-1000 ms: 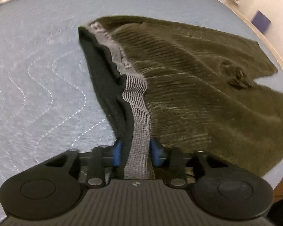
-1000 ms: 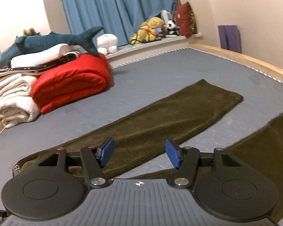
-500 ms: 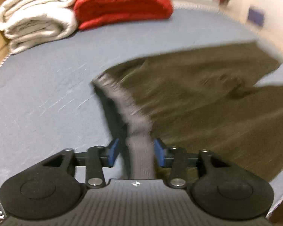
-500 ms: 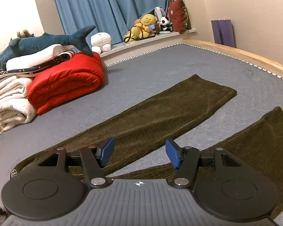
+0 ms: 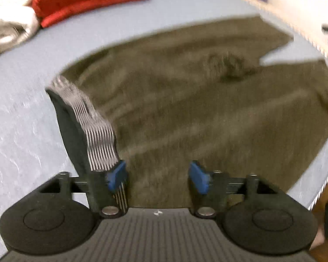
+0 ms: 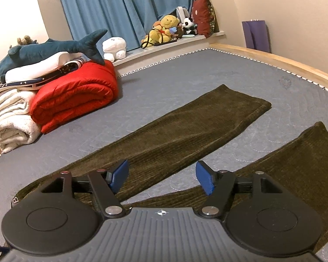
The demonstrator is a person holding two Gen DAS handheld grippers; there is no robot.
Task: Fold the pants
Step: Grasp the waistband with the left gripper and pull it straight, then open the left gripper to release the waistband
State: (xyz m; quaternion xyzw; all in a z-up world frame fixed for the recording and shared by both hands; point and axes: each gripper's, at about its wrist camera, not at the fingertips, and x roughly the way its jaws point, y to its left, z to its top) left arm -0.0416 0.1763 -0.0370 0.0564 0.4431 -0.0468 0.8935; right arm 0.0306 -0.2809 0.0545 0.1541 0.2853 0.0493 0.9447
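1. The pants (image 6: 185,135) are soft, ribbed olive cloth. I judge them light and floppy, so they will sag and crease wherever I lift them. The firmer striped waistband (image 5: 98,131) looks like the best hold, then each leg's hem.
2. They lie flat on the bed (image 6: 175,83), legs spread in a V, the waist end nearest me.
3. My left claw (image 5: 157,174) sits at the waist end with its blue pads spread apart. The waistband drapes against the left pad but nothing pinches it; this view is blurred.
4. My right claw (image 6: 161,176) hovers above the crotch of the pants, spread wide and holding nothing, pointing down the gap between the legs.
5. Beyond the pants' far leg, a red quilt (image 6: 76,96) and white towels (image 6: 8,118) are stacked well apart from the cloth.
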